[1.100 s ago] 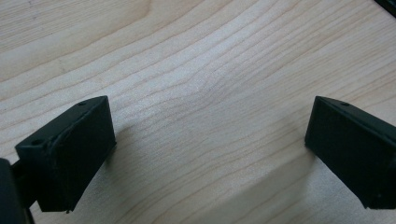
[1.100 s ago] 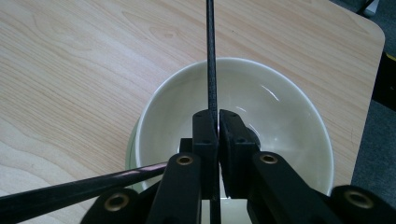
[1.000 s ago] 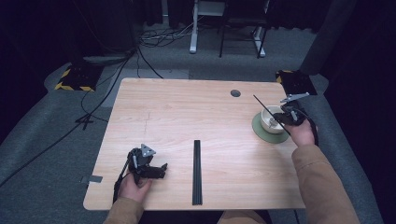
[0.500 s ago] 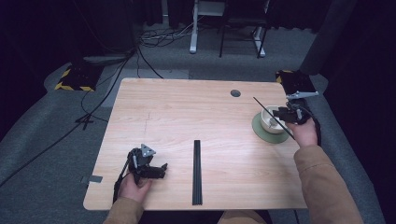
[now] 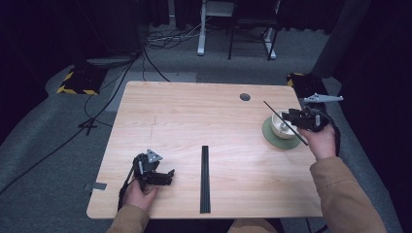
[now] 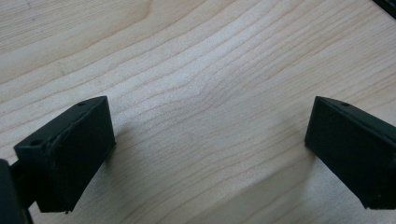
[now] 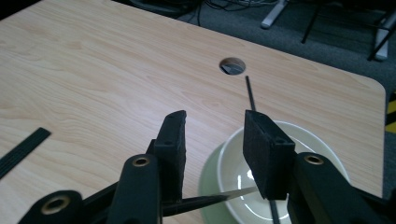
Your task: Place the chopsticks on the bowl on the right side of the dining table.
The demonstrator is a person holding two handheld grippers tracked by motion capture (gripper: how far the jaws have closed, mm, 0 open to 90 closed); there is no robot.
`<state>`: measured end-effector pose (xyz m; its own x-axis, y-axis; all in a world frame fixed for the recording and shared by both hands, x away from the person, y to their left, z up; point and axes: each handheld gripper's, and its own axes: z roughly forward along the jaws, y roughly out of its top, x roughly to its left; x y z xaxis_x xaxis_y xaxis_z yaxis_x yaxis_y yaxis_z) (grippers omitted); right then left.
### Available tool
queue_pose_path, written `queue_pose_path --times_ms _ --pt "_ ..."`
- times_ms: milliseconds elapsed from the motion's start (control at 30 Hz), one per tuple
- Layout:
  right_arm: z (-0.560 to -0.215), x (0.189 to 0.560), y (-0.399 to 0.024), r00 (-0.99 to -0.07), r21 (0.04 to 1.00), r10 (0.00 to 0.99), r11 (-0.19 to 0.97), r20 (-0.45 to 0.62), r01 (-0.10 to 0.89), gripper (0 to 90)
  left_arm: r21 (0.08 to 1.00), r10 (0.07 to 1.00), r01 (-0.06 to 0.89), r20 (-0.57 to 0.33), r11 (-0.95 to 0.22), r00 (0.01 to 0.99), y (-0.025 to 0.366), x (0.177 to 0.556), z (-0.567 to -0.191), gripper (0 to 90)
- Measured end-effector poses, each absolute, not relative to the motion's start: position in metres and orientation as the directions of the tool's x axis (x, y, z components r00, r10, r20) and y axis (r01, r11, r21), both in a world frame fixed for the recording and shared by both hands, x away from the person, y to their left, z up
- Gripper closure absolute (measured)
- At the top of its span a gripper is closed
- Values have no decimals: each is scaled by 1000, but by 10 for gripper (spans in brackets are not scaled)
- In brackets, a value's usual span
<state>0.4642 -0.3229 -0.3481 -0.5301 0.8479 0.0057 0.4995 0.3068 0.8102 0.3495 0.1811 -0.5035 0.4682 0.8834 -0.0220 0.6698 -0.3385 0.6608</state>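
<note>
High view: the white bowl and black strip look unmarked.

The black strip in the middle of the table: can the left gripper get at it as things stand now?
Probably yes. The left gripper rests open on the table, with bare wood between it and the black strip.

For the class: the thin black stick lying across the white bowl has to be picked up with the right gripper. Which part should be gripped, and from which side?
Grip the black stick from above, on the stretch that bridges the white bowl, with the right gripper set crosswise to it. There it is raised off the table, so the jaws probably get room on both sides. The jaws have just been opening and stand apart.
</note>
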Motion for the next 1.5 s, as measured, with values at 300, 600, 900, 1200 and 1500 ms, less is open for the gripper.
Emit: queue_pose_path --times_ms 300,600,900,1200,1500 --pt "-335 437 -293 -618 832 786 337 8 440 586 659 881 674 -36 -334 471 181 348 -504 17" --pt "-329 414 -258 -688 845 725 359 14 396 584 659 881 674 -36 -334 472 181 348 -504 17" --pt "-339 397 -229 -742 850 669 373 31 372 585 655 881 676 -35 -336 472 181 348 -504 17" --pt "-361 384 -203 -781 835 618 382 87 395 584 658 881 674 -36 -334 472 181 348 -504 17" --pt "-386 376 -185 -797 823 594 397 108 407 575 658 881 674 -35 -334 471 181 348 -504 17"
